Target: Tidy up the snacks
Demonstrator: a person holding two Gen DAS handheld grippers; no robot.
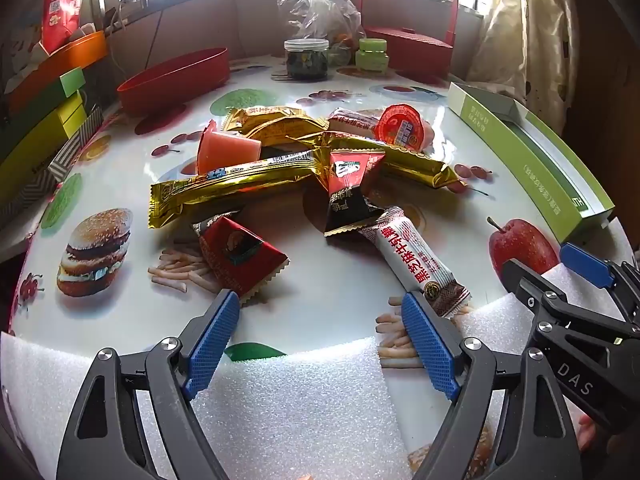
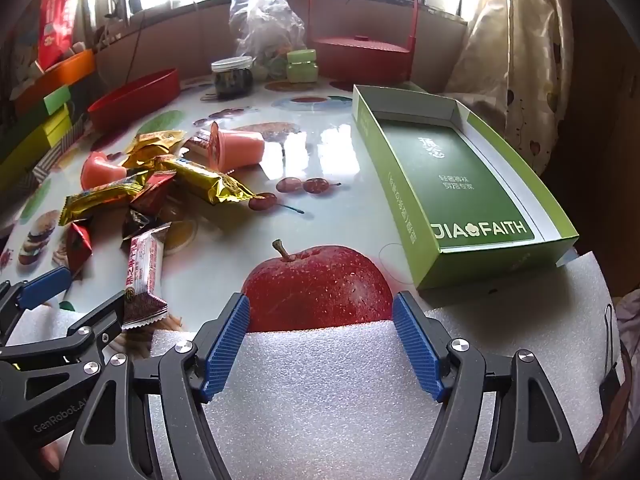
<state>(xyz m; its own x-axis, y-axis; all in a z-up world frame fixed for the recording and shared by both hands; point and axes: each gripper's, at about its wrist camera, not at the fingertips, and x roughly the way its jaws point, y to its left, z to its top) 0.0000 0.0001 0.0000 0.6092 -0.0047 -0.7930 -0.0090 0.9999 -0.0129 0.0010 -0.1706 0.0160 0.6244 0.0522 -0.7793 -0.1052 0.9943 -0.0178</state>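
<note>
- White foam is lying nearest, under the left hand-held gripper, whose jaws are standing wide apart and holding nothing.
- Snacks are sitting in a pile on the surface, just ahead of it.
- They are looking light, crinkly and slippery, so pinching a wrapper's middle seems best.
- Right hand-held gripper is gaping empty too, with the green box waiting nearby.

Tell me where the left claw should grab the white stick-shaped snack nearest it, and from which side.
Take the white stick snack across its round middle, not the flat crimped end. It lies flat on the table, slanting away from the left claw, whose jaws stand open and empty. Come down from above with the jaws turned crosswise to its length. Its far end is tucked under a black-and-red packet, so I would lift gently.
</note>
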